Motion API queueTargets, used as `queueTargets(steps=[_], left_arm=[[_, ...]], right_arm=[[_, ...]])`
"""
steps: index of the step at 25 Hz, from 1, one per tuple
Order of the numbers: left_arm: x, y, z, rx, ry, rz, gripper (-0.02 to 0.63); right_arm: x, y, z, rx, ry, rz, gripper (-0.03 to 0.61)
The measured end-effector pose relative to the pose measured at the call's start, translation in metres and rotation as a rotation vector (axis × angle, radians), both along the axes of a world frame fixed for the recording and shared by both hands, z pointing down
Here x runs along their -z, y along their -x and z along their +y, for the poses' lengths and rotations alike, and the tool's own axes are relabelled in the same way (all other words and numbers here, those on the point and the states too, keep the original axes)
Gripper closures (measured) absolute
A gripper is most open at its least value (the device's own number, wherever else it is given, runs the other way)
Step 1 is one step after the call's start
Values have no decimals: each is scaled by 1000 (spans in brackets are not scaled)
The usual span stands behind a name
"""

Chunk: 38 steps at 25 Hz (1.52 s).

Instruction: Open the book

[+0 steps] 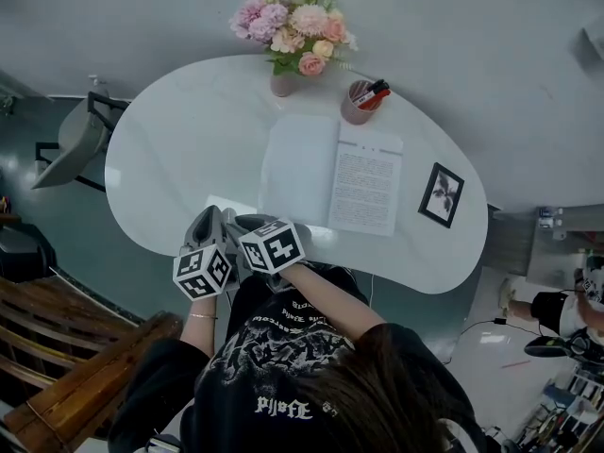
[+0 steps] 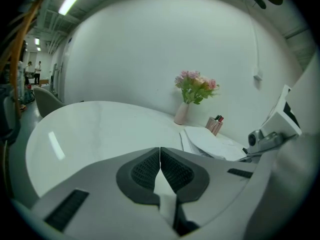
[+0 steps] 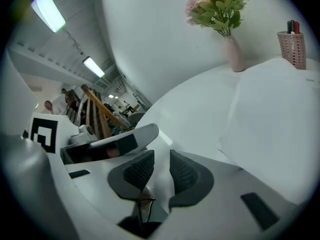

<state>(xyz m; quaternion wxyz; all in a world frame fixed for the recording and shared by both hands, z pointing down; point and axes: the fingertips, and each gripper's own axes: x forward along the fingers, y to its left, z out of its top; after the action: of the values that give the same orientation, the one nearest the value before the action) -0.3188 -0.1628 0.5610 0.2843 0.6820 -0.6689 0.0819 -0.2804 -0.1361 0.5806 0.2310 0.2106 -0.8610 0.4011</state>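
Overhead, in the head view, the book (image 1: 332,173) lies open and flat on the white table (image 1: 189,130), a blank page on its left and a printed page on its right; beyond it stand a vase of pink flowers (image 1: 293,31) and a pen cup (image 1: 359,102), and a framed picture (image 1: 441,194) lies just to the book's right; the left gripper (image 1: 206,226) and the right gripper (image 1: 249,225) sit side by side at the table's near edge, well short of the book, their marker cubes almost touching. In the left gripper view, the left gripper's ribbed pads (image 2: 145,170) meet at their tips with nothing between them, so it is closed and empty; the open book (image 2: 212,141) lies ahead and to the right, the vase and pen cup behind it. In the right gripper view, the right gripper's pads (image 3: 182,173) stand apart with a narrow gap and only bare table showing through it, so it grips nothing; the book's blank page (image 3: 280,114) fills the right side, the flowers (image 3: 220,1) and pen cup (image 3: 292,46) standing past it.
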Motion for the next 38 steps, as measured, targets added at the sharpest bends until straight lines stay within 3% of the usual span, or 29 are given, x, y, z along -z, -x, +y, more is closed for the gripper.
queueTargets(steps=[5,13,25,38], left_arm=[[3,5,4,21,-10,-3,589],[4,-36,9,-62,-25,21,590],[26,-123,-1,-273,-68,16,589],[40,-176,-16,-359,-71,19,589]], right_arm=[[19,-3,2,3,-86,-25,457],[33,-46,-13,-160,-170,-17,458],[48,-156,-38,-420,-256,18,459],[55,-263,-45,-642,-316,86,459]])
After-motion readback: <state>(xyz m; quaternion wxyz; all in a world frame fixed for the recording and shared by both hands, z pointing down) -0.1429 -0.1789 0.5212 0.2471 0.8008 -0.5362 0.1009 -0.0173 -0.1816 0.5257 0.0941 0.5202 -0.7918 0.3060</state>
